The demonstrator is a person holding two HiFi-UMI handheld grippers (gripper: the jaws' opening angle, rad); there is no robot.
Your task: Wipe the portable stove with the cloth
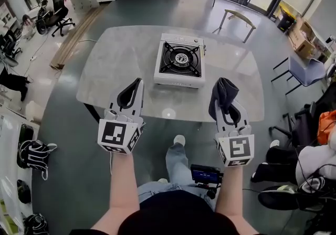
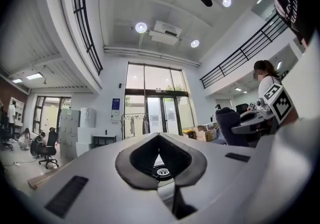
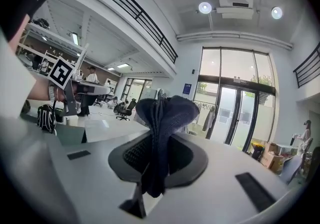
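Note:
The white portable stove point(image 1: 180, 61) with a black burner sits on the grey table point(image 1: 121, 55), towards its far middle. My right gripper point(image 1: 226, 94) hovers over the table's near edge, right of the stove, and is shut on a dark cloth point(image 1: 222, 93) that bunches up above its tips; in the right gripper view the cloth point(image 3: 162, 128) hangs pinched between the jaws. My left gripper point(image 1: 135, 87) is held at the near edge, left of the stove, its tips together with nothing between them. Both point upward and away from the stove.
A stool point(image 1: 239, 19) stands beyond the table and a blue chair point(image 1: 304, 71) to its right. Bags point(image 1: 34, 152) lie on the floor at left. Another person's legs and shoes point(image 1: 294, 176) are at right. An office chair point(image 1: 58, 13) stands far left.

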